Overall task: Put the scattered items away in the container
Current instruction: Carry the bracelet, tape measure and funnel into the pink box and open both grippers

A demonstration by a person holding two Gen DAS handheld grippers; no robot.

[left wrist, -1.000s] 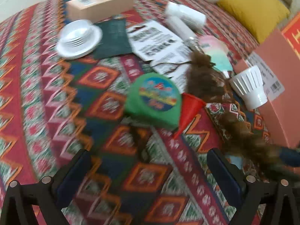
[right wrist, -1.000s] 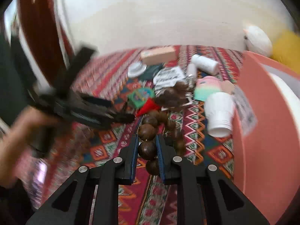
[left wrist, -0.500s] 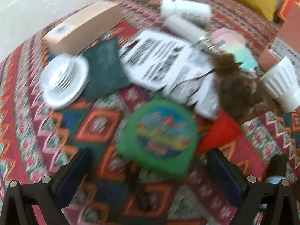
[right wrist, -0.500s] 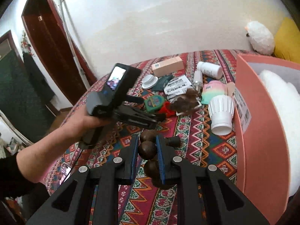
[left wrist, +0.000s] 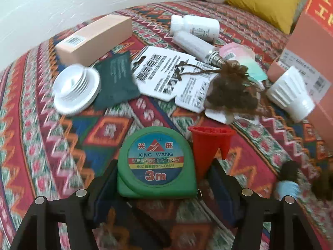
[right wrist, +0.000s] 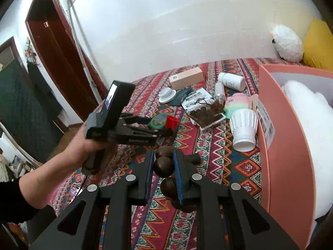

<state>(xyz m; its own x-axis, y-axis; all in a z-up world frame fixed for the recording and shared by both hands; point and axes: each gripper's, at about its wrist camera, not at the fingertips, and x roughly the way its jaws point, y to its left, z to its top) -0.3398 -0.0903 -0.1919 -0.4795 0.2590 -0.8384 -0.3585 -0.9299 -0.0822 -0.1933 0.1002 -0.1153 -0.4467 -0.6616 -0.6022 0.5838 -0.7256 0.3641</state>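
My left gripper has its two blue-padded fingers on either side of the green plastic tape measure with a round "3m" label. The left pad looks against the case; whether the right pad touches it I cannot tell, so grip is unconfirmed. Just right of the tape, touching my right finger, stands a red ribbed plastic cone, mouth up.

My right gripper is pinched on a string of glossy dark brown wooden beads; one bead sits between the pads and the others hang below and in front.

The surface is a woven red zigzag-patterned cloth. Its left side is bare and open. Beyond the tape the room is crowded: a white ribbed plastic lid, a dark green felt square, printed white cards, and a brown gauze pouch, which lies on the cards.

The salmon-pink cardboard box stands at the right edge, open-topped, with white fluffy padding inside. A white ribbed plastic cup lies on its side just beside the box wall.
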